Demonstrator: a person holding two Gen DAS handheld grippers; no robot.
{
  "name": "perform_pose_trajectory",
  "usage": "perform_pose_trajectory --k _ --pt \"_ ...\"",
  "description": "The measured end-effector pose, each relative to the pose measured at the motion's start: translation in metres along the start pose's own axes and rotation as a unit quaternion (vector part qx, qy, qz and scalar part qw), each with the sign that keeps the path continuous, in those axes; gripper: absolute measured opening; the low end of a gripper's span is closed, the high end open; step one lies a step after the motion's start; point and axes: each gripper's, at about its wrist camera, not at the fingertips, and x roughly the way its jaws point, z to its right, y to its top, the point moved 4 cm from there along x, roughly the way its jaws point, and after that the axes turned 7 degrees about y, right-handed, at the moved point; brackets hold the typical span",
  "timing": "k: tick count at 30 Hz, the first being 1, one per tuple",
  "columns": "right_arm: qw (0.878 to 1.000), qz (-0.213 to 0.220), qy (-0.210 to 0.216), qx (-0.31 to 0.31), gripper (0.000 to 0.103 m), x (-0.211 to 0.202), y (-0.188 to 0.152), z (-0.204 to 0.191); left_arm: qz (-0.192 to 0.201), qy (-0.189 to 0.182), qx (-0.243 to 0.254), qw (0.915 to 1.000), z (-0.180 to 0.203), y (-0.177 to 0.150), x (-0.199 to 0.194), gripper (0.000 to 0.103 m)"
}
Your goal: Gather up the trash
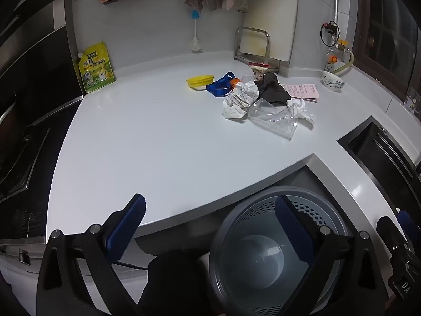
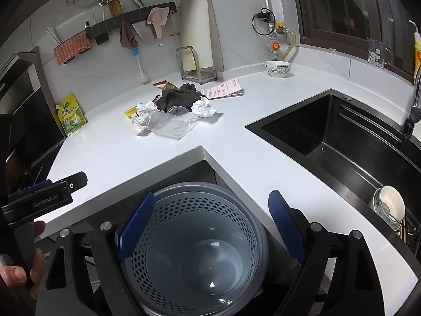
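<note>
Only the right view shows the sink (image 2: 342,142).

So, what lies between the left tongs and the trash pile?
Only bare white countertop between the left tongs and the trash pile, in the left wrist view.

Left gripper (image 1: 210,221): jaws spread wide, nothing between blue pads (image 1: 129,223), held low at front edge of counter. Right gripper (image 2: 210,223): jaws likewise wide apart, empty, held beside left gripper near counter's inner corner. Bare hand (image 2: 18,268) wraps left gripper's handle, seen at left edge of right wrist view.
</note>
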Motion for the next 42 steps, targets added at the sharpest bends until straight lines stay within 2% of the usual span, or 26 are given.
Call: perform_pose_trajectory --k 42 --pt "1.000 0.010 0.006 -0.006 0.084 -0.015 0.005 -0.003 0.012 0.004 0.010 0.9999 -0.002 -0.002 -0.015 0.097"
